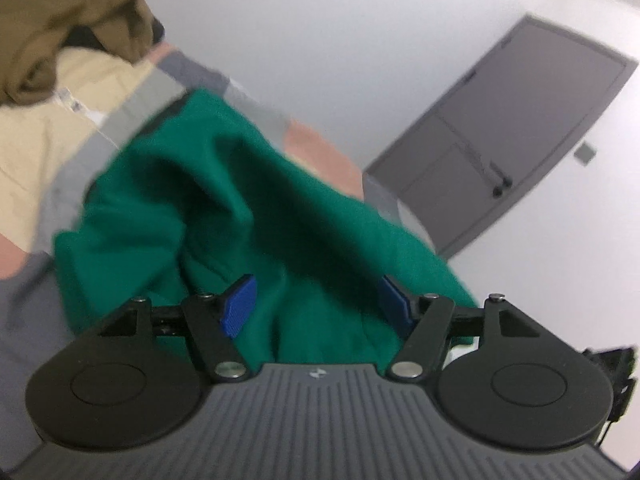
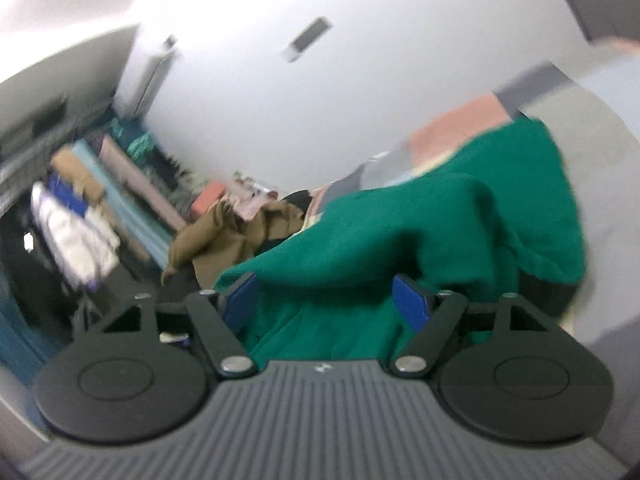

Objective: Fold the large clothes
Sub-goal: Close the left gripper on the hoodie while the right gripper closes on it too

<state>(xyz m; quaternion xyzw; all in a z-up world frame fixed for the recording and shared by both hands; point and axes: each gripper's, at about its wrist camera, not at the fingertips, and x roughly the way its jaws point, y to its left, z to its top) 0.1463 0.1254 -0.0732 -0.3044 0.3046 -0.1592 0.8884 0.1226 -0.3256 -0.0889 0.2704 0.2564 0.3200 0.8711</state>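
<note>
The green garment (image 1: pixel 224 216) lay bunched on a bed covered with a patchwork cover (image 1: pixel 132 116) of cream, grey and salmon-pink blocks, its cloth heaped in soft folds with one thick ridge running across the middle. The left gripper (image 1: pixel 318 306) hung just above the near edge of that heap, its two blue pads (image 1: pixel 240 306) standing well apart, with green cloth showing in the gap between them but neither pad pressing on it, so far as I could see. The right gripper (image 2: pixel 328 302) was in much the same way over another part of the garment (image 2: pixel 420 232): jaws spread wide, blue pads (image 2: pixel 410 300) clear of the fabric, a rolled fold of green lying just beyond the tips. Nothing was clamped in either one. Beyond the green piece, toward the far side of the bed, an olive-brown garment (image 2: pixel 224 236) sat crumpled in a mound, and from the left side the same brown cloth (image 1: pixel 60 28) filled the upper corner. Against the pale wall stood a grey door (image 1: pixel 520 132) with a dark handle. On the other side of the room a rack of clothes (image 2: pixel 80 200), blurred into streaks of white, blue, tan and teal, ran along the wall. Both views were smeared, the right one more so.
</note>
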